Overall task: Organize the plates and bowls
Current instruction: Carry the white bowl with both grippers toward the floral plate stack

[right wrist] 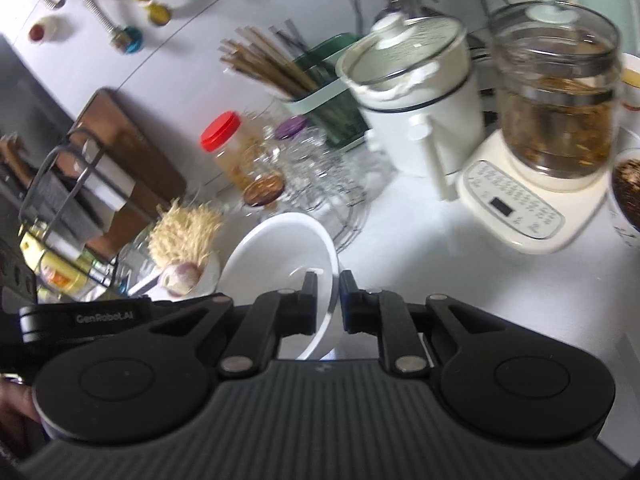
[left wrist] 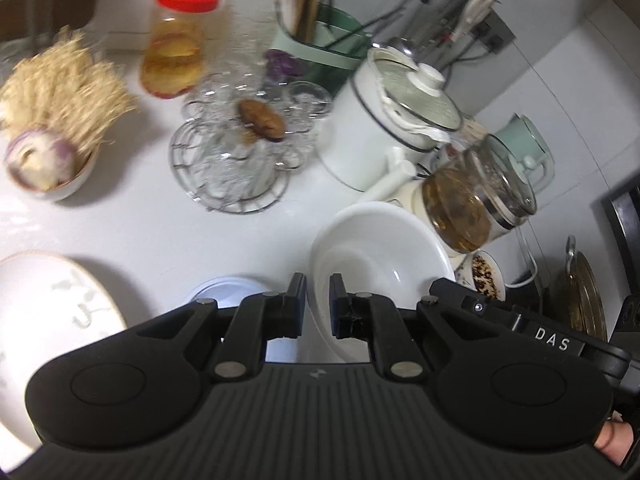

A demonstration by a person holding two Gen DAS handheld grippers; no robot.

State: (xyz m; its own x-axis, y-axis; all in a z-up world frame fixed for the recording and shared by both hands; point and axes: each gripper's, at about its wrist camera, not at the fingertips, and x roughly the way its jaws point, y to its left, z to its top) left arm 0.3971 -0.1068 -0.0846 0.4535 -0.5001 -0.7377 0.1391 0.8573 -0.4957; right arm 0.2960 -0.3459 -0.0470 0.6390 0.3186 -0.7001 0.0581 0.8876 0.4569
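Note:
A plain white bowl (left wrist: 372, 256) is held up over the white counter by both grippers. My left gripper (left wrist: 318, 298) is shut on its near left rim. My right gripper (right wrist: 328, 294) is shut on its right rim, with the same bowl (right wrist: 280, 248) tilted in the right wrist view. A white plate with a gold rim and faint pattern (left wrist: 52, 304) lies at the lower left of the left wrist view. A small white dish with a bluish rim (left wrist: 228, 292) sits on the counter just left of the left gripper.
On the counter stand a red-lidded jar (left wrist: 176, 40), a glass dish on a wire rack (left wrist: 240, 152), a small bowl with garlic and dried strands (left wrist: 44, 160), a white lidded pot (left wrist: 384, 120), a glass kettle on its base (right wrist: 556, 108), a chopstick holder (right wrist: 320, 96) and a bowl of dark spice (left wrist: 486, 276).

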